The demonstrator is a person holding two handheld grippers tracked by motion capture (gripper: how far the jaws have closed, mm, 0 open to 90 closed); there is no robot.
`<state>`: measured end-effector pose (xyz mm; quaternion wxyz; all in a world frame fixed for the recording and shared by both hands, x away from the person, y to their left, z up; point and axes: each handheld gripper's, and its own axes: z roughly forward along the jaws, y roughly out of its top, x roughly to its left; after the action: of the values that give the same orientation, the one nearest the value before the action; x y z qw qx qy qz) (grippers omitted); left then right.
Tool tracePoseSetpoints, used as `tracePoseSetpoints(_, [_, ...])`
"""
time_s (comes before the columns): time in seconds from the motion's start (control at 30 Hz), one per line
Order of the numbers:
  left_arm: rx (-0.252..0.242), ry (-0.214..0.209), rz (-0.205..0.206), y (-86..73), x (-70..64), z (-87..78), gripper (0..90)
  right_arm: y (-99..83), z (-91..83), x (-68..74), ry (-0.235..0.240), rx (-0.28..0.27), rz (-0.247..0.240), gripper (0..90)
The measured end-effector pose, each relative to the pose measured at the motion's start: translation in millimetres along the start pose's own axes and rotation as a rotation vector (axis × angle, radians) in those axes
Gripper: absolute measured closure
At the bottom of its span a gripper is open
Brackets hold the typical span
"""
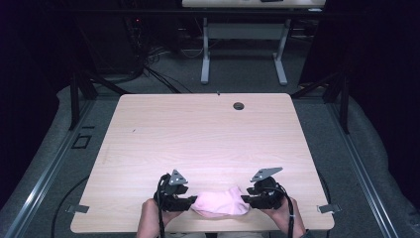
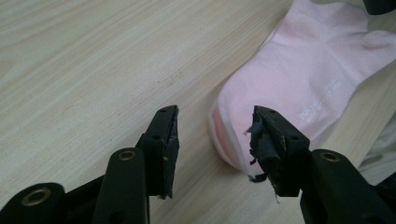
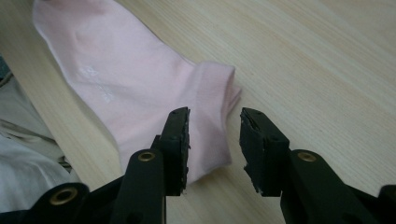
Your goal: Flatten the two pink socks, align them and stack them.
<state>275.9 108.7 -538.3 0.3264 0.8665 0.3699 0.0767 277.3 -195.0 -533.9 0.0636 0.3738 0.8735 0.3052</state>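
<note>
Pink sock point(image 1: 220, 202) lies flat at near bench point(image 1: 208, 134) edge, long axis left-right, between both grippers. Left gripper point(image 2: 215, 135) and right gripper point(image 3: 214, 140) jaws parted, gripping nothing, 1 at each sock end, equally near.

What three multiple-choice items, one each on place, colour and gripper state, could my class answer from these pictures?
1. Where does the sock lie on the table?
A. by the far edge
B. by the near edge, between the grippers
C. in the middle

2. What colour is the sock?
A. pink
B. blue
C. black

3. How do the jaws of the left gripper and right gripper stand?
A. both shut on the sock
B. one open, one shut
C. both open

Key: 1 B, since the high view shows it close to the person's hands; 2 A, as every view shows it pale pink; 3 C, because each gripper view shows a gap between the jaws.
</note>
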Motion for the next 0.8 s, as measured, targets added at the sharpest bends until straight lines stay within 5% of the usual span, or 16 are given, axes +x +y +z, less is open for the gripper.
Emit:
tracePoseSetpoints(0.17, [0.056, 0.059, 0.034, -4.4, -7.9, 13.4, 46.0, -4.0, 15.7, 7.8, -0.029, 0.057, -0.054, 60.9])
tracePoseSetpoints(0.4, [0.101, 0.161, 0.106, -12.2, -17.6, 23.2, 32.1, -13.0, 23.6, 8.0, -0.07, 0.081, -0.059, 54.7])
tracePoseSetpoints(0.6, [0.085, 0.165, 0.087, -15.7, -13.4, 23.1, 23.7, -16.6, 23.5, 4.2, -0.076, 0.06, -0.033, 49.7])
tracePoseSetpoints(0.7, [0.031, 0.152, 0.079, -17.1, -11.9, 18.8, 21.0, -17.0, 22.5, 3.7, -0.099, 0.059, -0.038, 42.2])
tracePoseSetpoints(0.8, [-0.031, 0.132, 0.057, -17.6, -9.1, 10.5, 17.8, -17.7, 16.2, 2.8, -0.104, 0.006, -0.015, 23.2])
